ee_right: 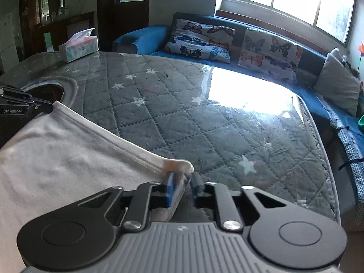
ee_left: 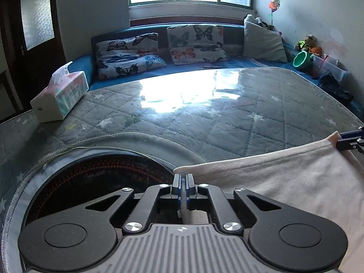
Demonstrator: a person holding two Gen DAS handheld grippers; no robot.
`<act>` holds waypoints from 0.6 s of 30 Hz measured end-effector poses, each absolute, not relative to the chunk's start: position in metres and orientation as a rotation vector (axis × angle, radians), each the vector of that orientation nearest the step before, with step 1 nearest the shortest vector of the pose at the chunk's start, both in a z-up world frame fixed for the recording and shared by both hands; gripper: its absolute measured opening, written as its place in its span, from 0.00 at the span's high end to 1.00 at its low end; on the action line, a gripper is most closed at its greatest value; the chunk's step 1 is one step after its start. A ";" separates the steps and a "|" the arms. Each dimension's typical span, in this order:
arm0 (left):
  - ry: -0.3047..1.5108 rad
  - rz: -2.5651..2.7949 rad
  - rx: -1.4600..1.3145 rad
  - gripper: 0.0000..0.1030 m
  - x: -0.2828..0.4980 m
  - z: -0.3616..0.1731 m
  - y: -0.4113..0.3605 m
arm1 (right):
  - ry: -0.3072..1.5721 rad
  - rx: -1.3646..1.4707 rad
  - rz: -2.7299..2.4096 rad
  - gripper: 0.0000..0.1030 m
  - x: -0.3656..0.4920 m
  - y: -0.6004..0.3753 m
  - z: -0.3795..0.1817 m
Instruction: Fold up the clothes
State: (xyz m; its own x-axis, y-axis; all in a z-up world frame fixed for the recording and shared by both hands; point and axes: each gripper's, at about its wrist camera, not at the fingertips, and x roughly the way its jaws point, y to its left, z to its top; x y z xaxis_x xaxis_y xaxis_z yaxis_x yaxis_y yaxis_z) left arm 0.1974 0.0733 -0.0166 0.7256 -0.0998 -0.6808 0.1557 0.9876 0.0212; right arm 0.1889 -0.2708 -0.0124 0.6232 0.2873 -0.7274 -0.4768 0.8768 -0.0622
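The left gripper (ee_left: 182, 182) pinches the white garment's (ee_left: 284, 177) corner above the quilted table (ee_left: 204, 118).

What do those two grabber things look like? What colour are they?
Both look alike. The left gripper and right gripper have black metal link arms with silver screws, round black discs on each side, a grey ribbed plate in the middle, and blue pads on the fingers. One side reads "GenRobot.AI" in white.
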 end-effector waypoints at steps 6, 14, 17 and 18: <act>0.722 -0.178 0.062 0.90 0.175 -0.002 0.064 | 0.770 -0.247 0.541 0.81 0.151 -0.274 0.008; 0.739 -0.384 0.099 0.85 0.103 0.006 0.010 | 0.782 -0.275 0.676 0.78 0.061 -0.267 0.015; 0.749 -0.461 0.096 0.82 0.075 0.005 -0.013 | 0.791 -0.267 0.672 0.78 0.036 -0.269 0.012; 0.745 -0.482 0.098 0.82 0.066 0.006 -0.021 | 0.783 -0.274 0.665 0.78 0.027 -0.270 0.009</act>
State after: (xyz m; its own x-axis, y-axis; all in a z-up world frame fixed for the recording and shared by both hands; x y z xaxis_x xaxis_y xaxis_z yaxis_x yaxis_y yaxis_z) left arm 0.0659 -0.0207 0.0056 0.6313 -0.3868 -0.6722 0.4549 0.8867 -0.0830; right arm 0.0269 -0.2695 0.0095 0.5200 0.4492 -0.7265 -0.6441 0.7649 0.0118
